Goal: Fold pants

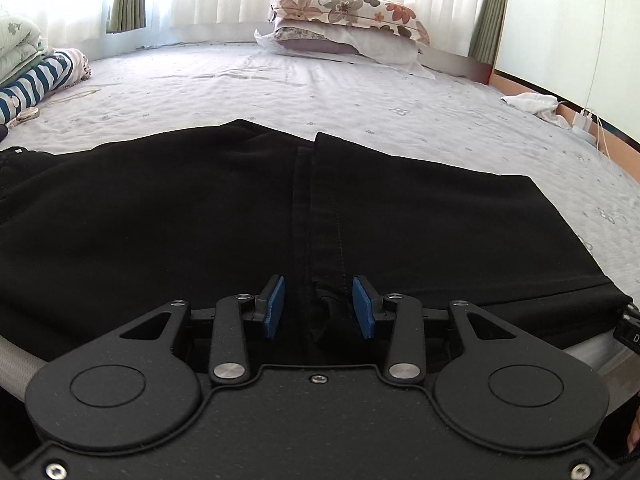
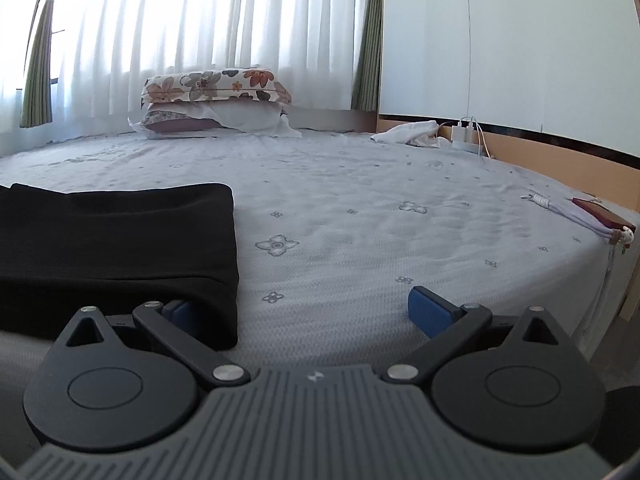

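Both of your tongs stand apart and grip nothing: the left gripper (image 1: pixel 318 306) straddles the centre seam of the black pants (image 1: pixel 200 216), which lie flat on the bed (image 1: pixel 360 92), while the right gripper (image 2: pixel 304 312) gapes wide at their right-hand end. Close the left too shallowly and you may pinch only the top layer. Then the fold could drag crooked.

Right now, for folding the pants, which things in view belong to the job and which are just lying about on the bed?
Belongs to the job:
black pants
left gripper, jaws apart astride the pants' seam
right gripper, open at the pants' edge

Just lying about:
stacked pillows
white cloth
charger and cables
striped bedding
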Action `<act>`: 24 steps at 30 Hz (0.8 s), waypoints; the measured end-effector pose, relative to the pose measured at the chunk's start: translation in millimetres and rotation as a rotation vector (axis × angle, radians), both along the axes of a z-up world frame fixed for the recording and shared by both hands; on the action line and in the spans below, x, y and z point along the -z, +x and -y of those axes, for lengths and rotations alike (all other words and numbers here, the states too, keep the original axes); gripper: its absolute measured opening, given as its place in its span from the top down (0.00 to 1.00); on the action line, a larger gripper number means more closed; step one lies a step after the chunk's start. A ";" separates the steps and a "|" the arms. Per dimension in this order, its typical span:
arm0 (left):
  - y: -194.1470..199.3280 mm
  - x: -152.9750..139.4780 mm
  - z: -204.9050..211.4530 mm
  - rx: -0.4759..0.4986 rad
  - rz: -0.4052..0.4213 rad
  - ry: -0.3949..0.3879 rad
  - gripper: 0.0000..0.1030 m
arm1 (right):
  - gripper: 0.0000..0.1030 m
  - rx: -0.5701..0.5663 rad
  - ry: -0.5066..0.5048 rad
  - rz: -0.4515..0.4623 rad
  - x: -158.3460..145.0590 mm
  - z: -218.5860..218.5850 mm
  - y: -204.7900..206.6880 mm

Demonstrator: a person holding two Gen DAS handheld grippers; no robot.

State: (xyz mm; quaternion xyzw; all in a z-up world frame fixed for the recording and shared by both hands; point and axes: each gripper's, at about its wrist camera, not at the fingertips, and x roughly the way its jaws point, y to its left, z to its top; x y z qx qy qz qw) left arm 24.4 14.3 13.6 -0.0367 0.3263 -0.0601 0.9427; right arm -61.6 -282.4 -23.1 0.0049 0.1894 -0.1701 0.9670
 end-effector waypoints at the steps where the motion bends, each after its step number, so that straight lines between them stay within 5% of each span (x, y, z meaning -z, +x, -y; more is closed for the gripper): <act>1: -0.5 0.4 -0.4 0.001 0.004 -0.002 0.63 | 0.00 -0.003 0.004 -0.003 0.4 2.3 0.1; 8: -2.7 -6.2 -5.3 -0.016 0.000 -0.051 0.63 | 0.00 -0.035 0.010 -0.014 -11.7 -6.3 -6.0; 12: -11.5 -19.4 -27.2 -0.068 0.024 -0.134 0.53 | 0.00 -0.094 0.012 -0.003 -23.5 -20.9 -23.0; 17: -17.7 -35.5 -66.8 -0.167 0.065 -0.142 0.45 | 0.00 -0.178 0.080 0.070 -47.9 -44.1 -32.8; 24: -21.5 -41.6 -130.3 -0.378 0.110 -0.123 0.21 | 0.00 -0.335 0.121 0.088 -54.0 -110.9 16.6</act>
